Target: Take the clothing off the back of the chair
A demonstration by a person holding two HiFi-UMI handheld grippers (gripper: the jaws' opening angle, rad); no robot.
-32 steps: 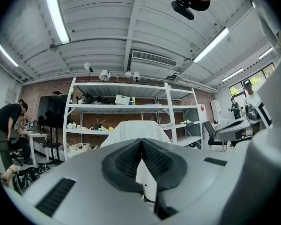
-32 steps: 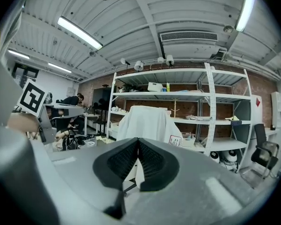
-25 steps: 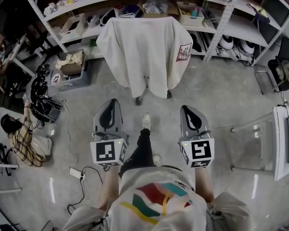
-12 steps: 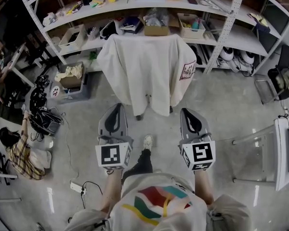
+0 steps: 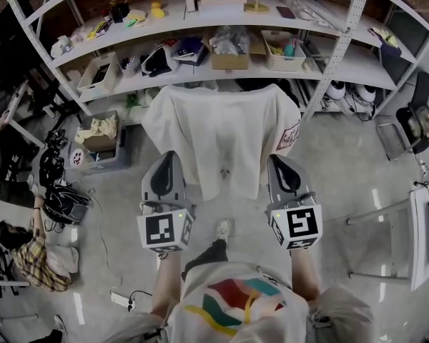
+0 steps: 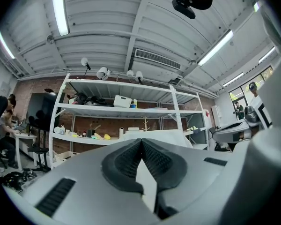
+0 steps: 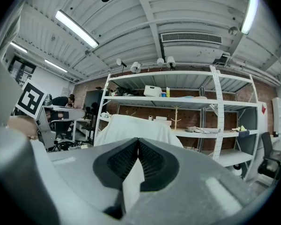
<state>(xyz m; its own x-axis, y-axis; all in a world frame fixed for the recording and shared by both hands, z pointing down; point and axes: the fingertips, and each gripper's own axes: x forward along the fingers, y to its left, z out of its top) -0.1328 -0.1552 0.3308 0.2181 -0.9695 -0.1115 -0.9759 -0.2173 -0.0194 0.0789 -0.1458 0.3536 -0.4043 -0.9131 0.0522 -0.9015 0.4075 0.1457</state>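
Observation:
A white garment (image 5: pixel 218 131) with a printed patch on its right sleeve hangs over the back of a chair, covering it; only the chair's wheeled base (image 5: pixel 224 171) peeks out below. In the head view my left gripper (image 5: pixel 165 160) and right gripper (image 5: pixel 279 161) point at the cloth's lower hem, side by side and just short of it. Both are shut with nothing between the jaws. The garment (image 7: pixel 131 128) rises above the closed jaws in the right gripper view, and its top (image 6: pixel 154 137) shows in the left gripper view.
White metal shelving (image 5: pixel 200 45) full of boxes and small items stands right behind the chair. A grey crate (image 5: pixel 104 131) and cables lie on the floor at left, where a person (image 5: pixel 36 252) sits. A white table (image 5: pixel 425 227) is at right.
Both grippers and the person carrying them have come forward toward the chair. The garment now sits right ahead of the jaw tips. Jaws stayed shut.

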